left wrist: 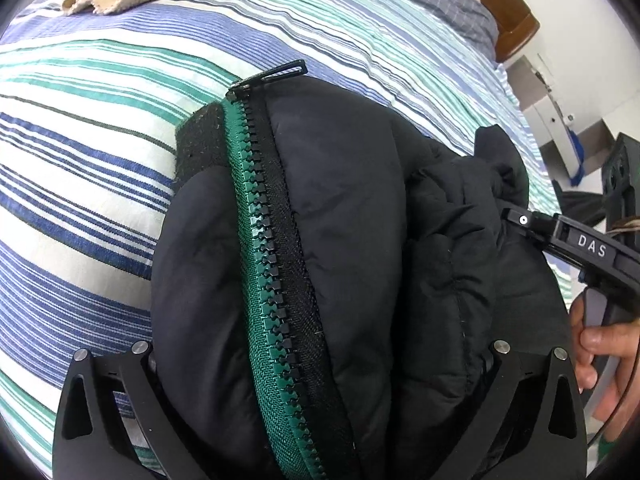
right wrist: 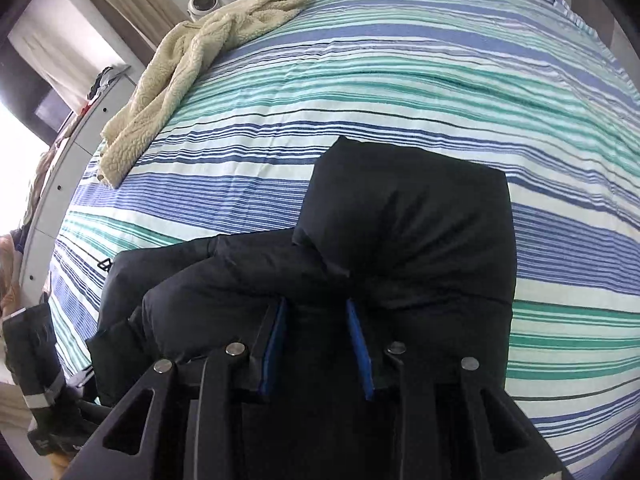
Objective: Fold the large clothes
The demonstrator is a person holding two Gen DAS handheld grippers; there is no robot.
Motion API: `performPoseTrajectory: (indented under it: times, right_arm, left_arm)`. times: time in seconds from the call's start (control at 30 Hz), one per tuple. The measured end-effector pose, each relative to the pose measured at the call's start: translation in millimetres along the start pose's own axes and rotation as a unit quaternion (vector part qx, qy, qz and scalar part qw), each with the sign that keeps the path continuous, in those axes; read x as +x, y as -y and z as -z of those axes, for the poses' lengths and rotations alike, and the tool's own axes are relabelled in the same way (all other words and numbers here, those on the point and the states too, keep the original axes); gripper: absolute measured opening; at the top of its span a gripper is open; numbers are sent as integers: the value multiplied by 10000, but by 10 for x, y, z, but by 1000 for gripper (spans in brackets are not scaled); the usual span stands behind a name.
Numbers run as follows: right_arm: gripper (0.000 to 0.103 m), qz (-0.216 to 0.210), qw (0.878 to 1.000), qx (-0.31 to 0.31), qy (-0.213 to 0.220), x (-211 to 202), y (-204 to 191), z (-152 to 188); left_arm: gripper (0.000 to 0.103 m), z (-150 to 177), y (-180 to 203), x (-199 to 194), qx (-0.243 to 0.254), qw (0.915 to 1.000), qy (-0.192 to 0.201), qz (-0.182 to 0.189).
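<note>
A black puffer jacket [left wrist: 360, 200] with a green and black zipper [left wrist: 264, 248] lies bunched on the striped bed sheet [left wrist: 80, 160]. The wide-set fingers of my left gripper [left wrist: 320, 420] squeeze its thick bulk between them, and the fabric hides the pads. In the right wrist view the jacket [right wrist: 408, 220] is folded into a hump. My right gripper [right wrist: 318, 308] has its blue pads [right wrist: 276, 340] shut on a fold of it. From the left wrist view the right gripper [left wrist: 516, 220] reaches into the jacket's right side.
A cream fleece garment [right wrist: 192, 64] lies at the bed's far left edge. A wooden headboard [left wrist: 508, 20] stands behind. A hand [left wrist: 600, 344] holds the right gripper's grip. A white rail [right wrist: 68, 168] borders the bed.
</note>
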State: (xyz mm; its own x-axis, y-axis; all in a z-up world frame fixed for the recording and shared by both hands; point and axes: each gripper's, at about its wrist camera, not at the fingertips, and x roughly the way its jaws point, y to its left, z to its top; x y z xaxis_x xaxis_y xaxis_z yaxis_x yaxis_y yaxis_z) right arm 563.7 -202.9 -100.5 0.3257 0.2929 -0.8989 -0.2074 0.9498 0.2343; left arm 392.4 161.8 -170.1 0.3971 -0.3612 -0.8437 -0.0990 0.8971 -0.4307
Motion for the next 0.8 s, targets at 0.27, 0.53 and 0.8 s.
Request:
performPoseTrajectory:
  times: [0.27,0.53,0.8]
  right_arm:
    - [33,-466,9914,-1060,617,-980,-248,569]
    - [33,-458,9878,-1183,899,-1199,-202,1855]
    - [32,-430,9883,-1225,797,-902,-244,1751]
  left_arm:
    - [102,36,-9,-34,-1,9999,94,122]
    - [103,104,-51,-87,31,9997,152,197]
    - [102,168,28,-241,17,9995,292,-69]
